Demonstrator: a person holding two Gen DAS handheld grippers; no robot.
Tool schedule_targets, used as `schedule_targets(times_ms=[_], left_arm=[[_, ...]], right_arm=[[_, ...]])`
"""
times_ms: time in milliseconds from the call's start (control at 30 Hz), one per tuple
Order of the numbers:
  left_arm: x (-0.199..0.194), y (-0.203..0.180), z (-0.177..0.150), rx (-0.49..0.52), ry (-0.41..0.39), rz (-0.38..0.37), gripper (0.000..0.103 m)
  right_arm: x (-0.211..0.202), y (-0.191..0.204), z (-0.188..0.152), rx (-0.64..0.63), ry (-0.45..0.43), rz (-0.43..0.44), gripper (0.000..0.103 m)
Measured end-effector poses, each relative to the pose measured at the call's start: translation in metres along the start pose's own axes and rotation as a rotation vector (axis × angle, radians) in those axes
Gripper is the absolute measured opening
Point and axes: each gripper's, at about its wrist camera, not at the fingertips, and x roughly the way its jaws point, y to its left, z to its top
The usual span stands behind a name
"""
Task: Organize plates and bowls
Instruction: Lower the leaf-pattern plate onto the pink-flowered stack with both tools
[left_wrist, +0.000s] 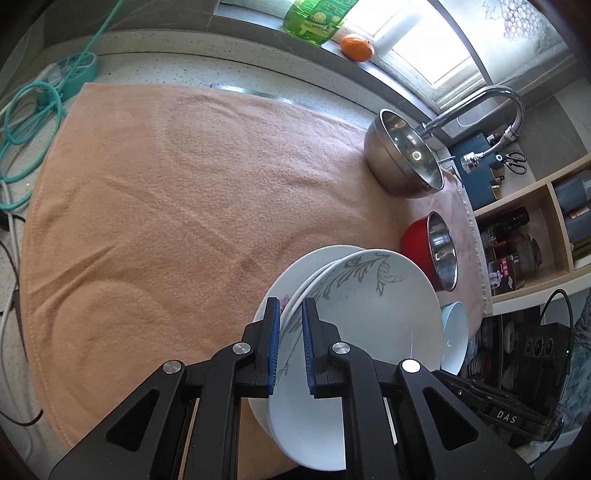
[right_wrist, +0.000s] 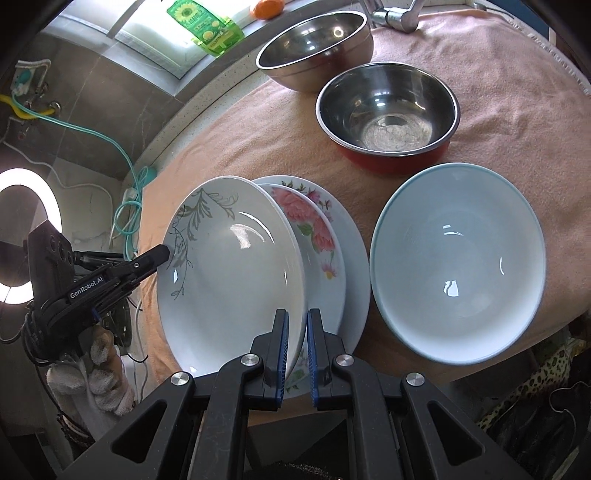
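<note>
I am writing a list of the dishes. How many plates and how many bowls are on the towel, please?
Plates: 3 (grey-leaf plate, pink-flower plate, plain white plate)
Bowls: 3 (large steel bowl, red-sided steel bowl, light blue bowl)
Total: 6

The left gripper (left_wrist: 289, 345) is closed on the rim of a white plate with a grey leaf pattern (left_wrist: 373, 306), which is tilted. Behind it is another white plate (left_wrist: 295, 273). On the peach towel (left_wrist: 166, 192) stand 2 bowls: a steel bowl (left_wrist: 402, 155) and a red bowl (left_wrist: 432, 251).
</note>
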Motion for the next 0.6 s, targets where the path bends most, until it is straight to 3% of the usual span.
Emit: schedule_targets(times_ms=[600], left_arm=[[0.0111,-0.0068,0.0036,0.026,0.021,0.009,0.01]], right_arm=[[0.0054,-0.0015,-0.0081,0.031,0.002,-0.026,0.009]])
